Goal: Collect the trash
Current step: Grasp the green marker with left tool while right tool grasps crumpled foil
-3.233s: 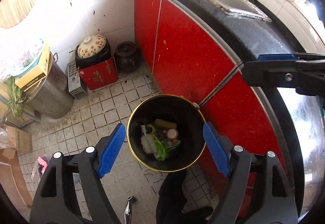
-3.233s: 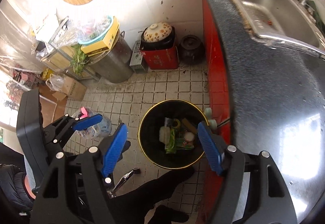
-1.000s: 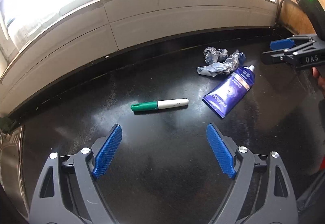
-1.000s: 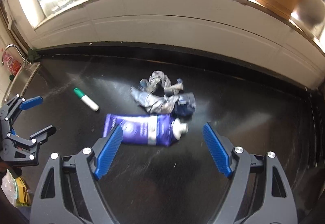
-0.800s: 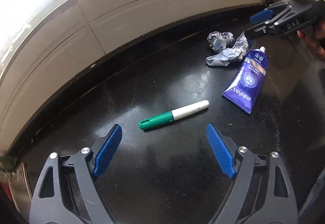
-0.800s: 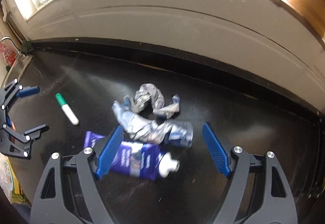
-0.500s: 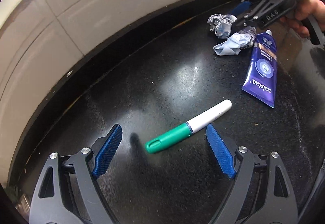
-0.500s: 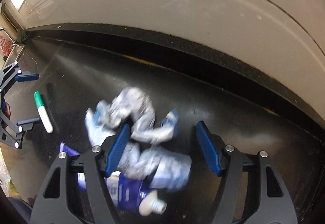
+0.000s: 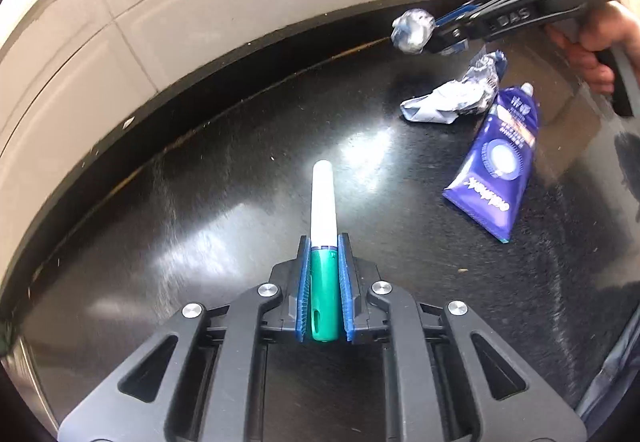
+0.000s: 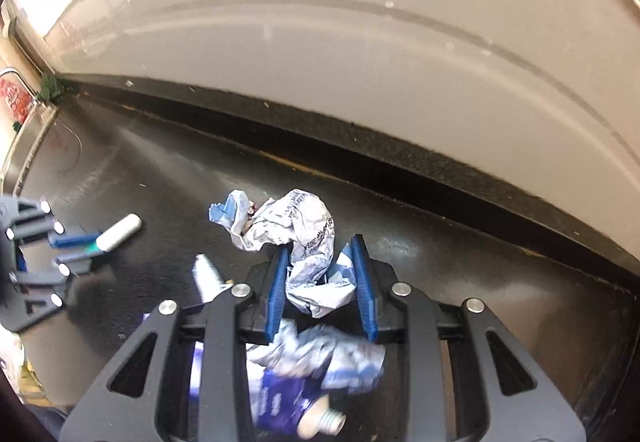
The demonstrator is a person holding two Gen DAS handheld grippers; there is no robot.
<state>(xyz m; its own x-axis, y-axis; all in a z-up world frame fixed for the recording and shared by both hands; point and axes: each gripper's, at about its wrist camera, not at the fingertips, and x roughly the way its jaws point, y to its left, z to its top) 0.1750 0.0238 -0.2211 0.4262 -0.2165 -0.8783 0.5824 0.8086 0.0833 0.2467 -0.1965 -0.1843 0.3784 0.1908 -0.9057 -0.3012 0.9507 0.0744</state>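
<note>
Through the left wrist camera I see my left gripper (image 9: 323,274) closing on the marker (image 9: 323,242); the blue pads (image 9: 303,294) sit against its green cap and the white barrel sticks out ahead over the black counter (image 9: 200,226). Right of the marker lies the purple tube (image 9: 500,161), with a second crumpled wrapper (image 9: 448,101) just beyond its capped end. Further back from the marker, my right gripper (image 9: 434,31) pinches a crumpled wrapper (image 9: 412,29). The hand (image 9: 596,45) holding it is cut off at the frame edge.

Through the right wrist camera, my right gripper (image 10: 322,274) is clamped on the crumpled wrapper (image 10: 304,238), which bulges out past the pads. The purple tube (image 10: 284,402) is blurred and mostly hidden beneath the gripper body. Left of the wrapper the marker (image 10: 116,234) shows only its white end, the left gripper (image 10: 72,250) smeared by motion.
</note>
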